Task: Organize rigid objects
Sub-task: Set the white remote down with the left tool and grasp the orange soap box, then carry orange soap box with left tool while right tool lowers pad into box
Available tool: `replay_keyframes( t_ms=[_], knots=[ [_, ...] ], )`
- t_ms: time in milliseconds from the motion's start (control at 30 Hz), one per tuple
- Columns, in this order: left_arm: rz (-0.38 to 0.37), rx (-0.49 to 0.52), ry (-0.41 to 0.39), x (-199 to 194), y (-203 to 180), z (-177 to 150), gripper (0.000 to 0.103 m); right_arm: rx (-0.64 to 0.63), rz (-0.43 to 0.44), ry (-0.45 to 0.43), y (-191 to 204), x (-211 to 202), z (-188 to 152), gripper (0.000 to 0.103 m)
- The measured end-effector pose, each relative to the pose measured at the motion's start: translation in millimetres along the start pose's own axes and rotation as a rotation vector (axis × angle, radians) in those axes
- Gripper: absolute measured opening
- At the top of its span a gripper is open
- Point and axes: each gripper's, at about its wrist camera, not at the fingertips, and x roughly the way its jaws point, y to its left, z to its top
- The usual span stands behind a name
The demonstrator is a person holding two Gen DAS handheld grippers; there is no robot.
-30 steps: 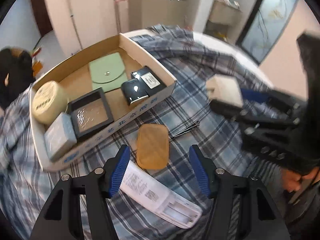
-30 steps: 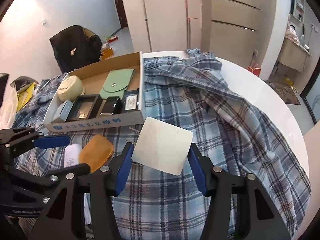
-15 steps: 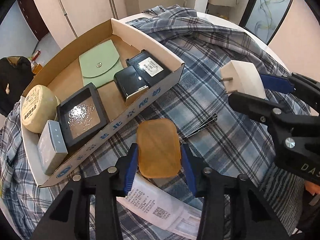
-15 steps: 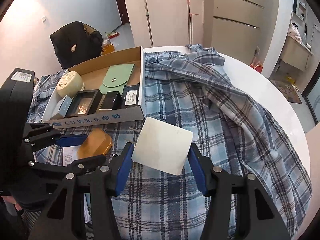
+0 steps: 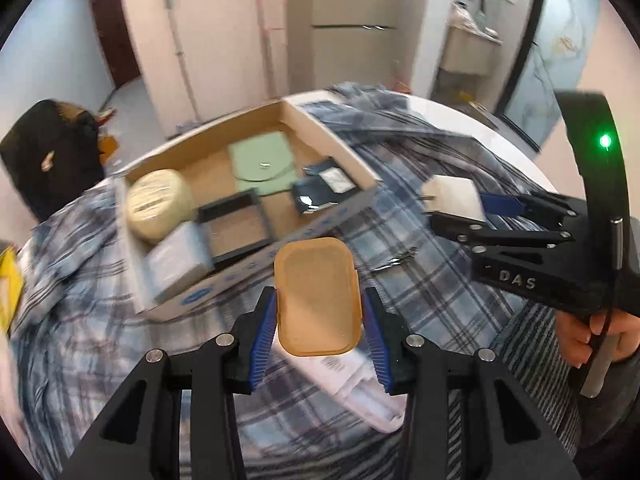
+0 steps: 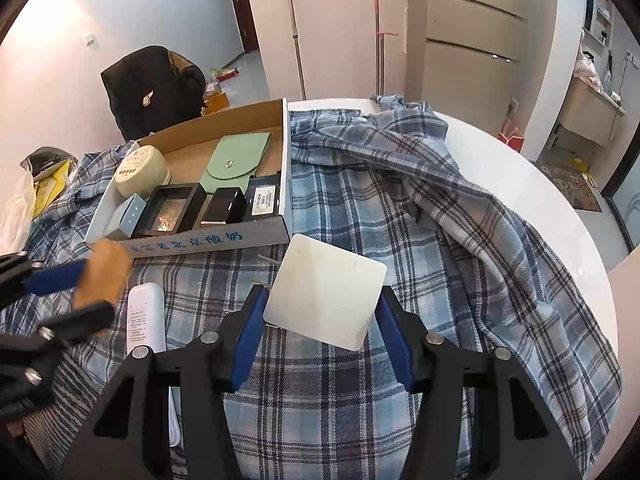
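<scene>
The left gripper [image 5: 318, 320] is clamping the flat tan rounded-rectangle case [image 5: 317, 296], its long axis pointing forward at the shallow cardboard box [image 5: 256, 268] just ahead (nearer than the right gripper [image 6: 320, 324], which is clamping a white square charger [image 6: 326, 290]).

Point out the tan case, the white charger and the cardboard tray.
tan case [image 5: 316, 296], left wrist view, middle of its face
white charger [image 6: 326, 294], right wrist view, centre of its flat face
cardboard tray [image 6: 188, 241], right wrist view, printed front wall
</scene>
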Motion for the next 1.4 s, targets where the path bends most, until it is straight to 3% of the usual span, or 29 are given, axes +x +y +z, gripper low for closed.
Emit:
replay_keyframes(
  t_ms=[67,100,233,400,600,733,800,900,1000,1400],
  knots=[
    [0.112,-0.015,-0.001,-8,5,0,0.044,0.005,-0.008,0.004,2,-2,0,0.054],
    [0.119,-0.026,-0.027,-16,9,2,0.044,0.006,0.004,0.017,4,-3,1,0.054],
    [0.058,-0.127,-0.094,-45,33,17,0.044,-0.014,0.067,0.055,18,-15,18,0.054],
    [0.075,-0.236,-0.231,-77,56,46,0.044,-0.018,0.019,-0.034,30,-48,59,0.054],
    [0.093,-0.259,-0.314,-96,73,85,0.044,-0.021,0.032,-0.126,49,-69,107,0.054],
    [0.081,-0.308,-0.335,-84,98,82,0.044,0.052,0.059,-0.142,56,-57,123,0.054],
    [0.084,-0.327,-0.322,-68,113,78,0.044,0.046,0.071,-0.13,65,-45,124,0.054],
    [0.066,-0.349,-0.287,-46,124,75,0.044,-0.013,0.022,-0.114,82,-23,125,0.054],
    [0.052,-0.361,-0.259,-29,132,73,0.044,-0.017,0.057,-0.068,89,4,127,0.054],
    [0.076,-0.357,-0.174,10,131,71,0.044,-0.053,0.046,0.029,84,88,110,0.054]
  ],
)
